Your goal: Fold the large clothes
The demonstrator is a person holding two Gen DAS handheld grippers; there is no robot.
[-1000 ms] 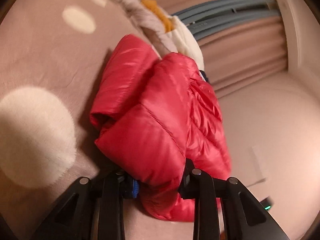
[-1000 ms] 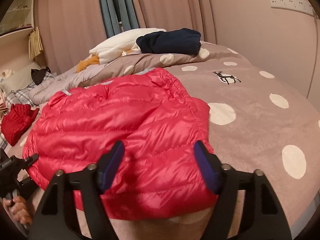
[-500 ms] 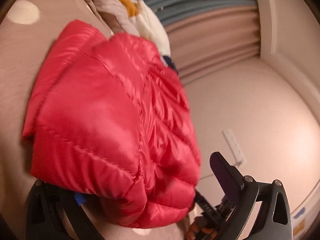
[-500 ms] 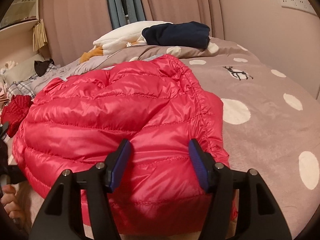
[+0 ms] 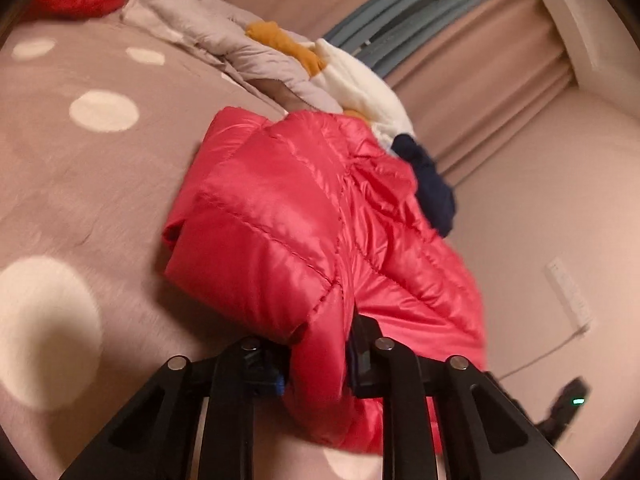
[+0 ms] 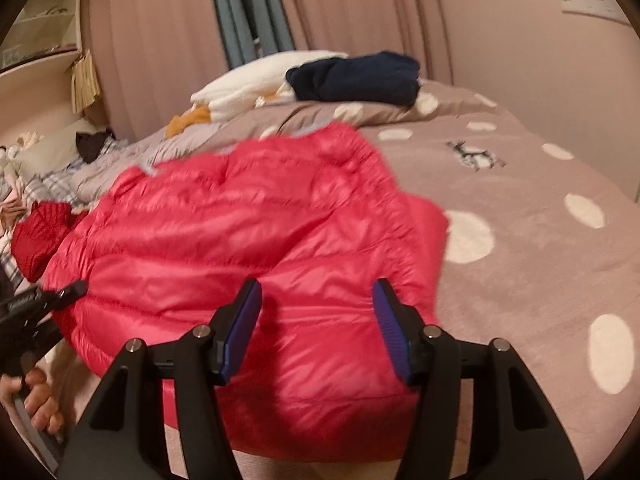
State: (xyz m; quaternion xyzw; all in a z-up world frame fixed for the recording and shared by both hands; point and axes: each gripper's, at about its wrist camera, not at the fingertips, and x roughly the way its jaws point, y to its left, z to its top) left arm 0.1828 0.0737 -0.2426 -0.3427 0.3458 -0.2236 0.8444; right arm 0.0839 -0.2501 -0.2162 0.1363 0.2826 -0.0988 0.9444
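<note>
Two grippers worked mid-fold: left gripper (image 5: pixel 316 364), jaws just closed, pinched the puffy red quilted jacket (image 5: pixel 320 232); right gripper (image 6: pixel 316 328) hovered spread, needing a hem grip next.

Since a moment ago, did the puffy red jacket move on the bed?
Yes. In the right wrist view the red down jacket has slid right, nearer the big white dot on the bedspread. The left gripper, just closed, pinches its edge.
</note>
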